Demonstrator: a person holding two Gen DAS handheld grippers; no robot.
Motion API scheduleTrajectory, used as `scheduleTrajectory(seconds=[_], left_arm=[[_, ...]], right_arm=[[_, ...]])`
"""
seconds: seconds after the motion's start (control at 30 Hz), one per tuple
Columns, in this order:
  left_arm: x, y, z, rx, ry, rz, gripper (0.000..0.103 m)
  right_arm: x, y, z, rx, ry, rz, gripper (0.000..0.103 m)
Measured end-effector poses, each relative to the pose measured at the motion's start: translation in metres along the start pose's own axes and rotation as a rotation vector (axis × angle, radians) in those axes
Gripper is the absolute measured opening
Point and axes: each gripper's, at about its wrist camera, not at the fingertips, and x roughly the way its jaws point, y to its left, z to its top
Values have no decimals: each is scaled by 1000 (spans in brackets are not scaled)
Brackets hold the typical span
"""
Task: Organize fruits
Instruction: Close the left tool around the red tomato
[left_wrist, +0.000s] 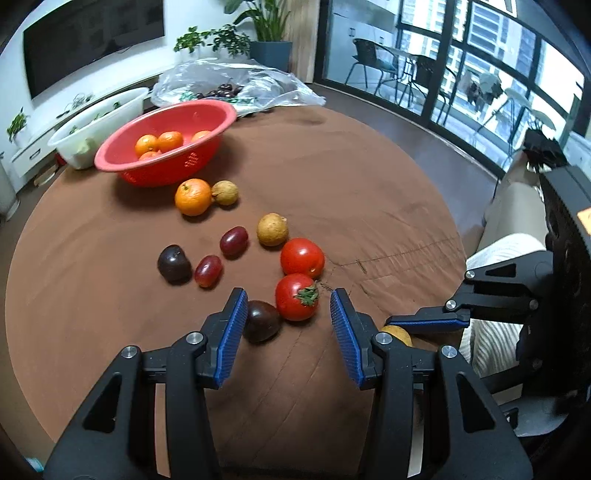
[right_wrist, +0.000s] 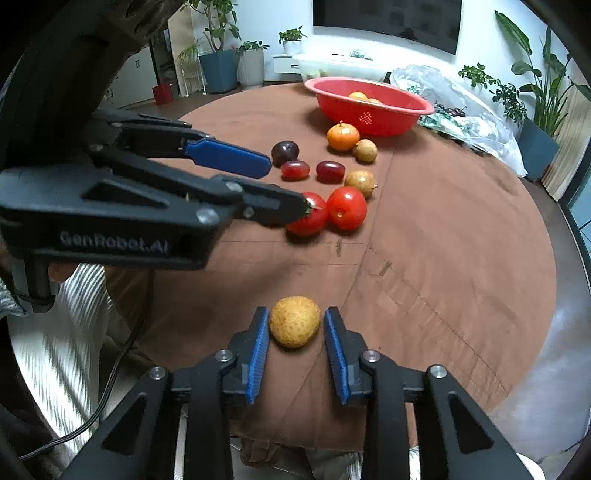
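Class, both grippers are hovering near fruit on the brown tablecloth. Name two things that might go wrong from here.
1. The open right gripper straddles a round tan fruit near the table edge; a glancing close might roll it off.
2. The open left gripper has a stemmed tomato and a dark plum between its fingers; closing may catch both or bruise one.
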Motion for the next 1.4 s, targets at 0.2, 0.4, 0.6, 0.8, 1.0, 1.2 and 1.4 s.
scheduleTrajectory(seconds=[0.2, 0.4, 0.6, 0.8, 1.0, 1.2, 1.4], left_arm=[[12, -6, 5, 74, 19, 2, 45], [24, -12, 6, 153, 37, 19, 45], [31, -11, 7, 191, 40, 14, 44], [34, -7, 9, 231, 37, -1, 35], [27, 3, 13, 160, 25, -59, 28], [18, 11, 15, 121, 6, -64, 28], [18, 11, 10, 126, 13, -60, 28]], right_arm=[[-7, -2, -4, 22, -6, 3, 30], [-5, -6, -2, 45, -4, 7, 30], [-5, -5, -2, 43, -2, 4, 30], [-5, -7, -2, 51, -2, 6, 30], [-7, -10, -2, 67, -8, 13, 30], [-8, -15, -3, 90, -13, 32, 30], [-8, -16, -3, 107, -12, 42, 30]])
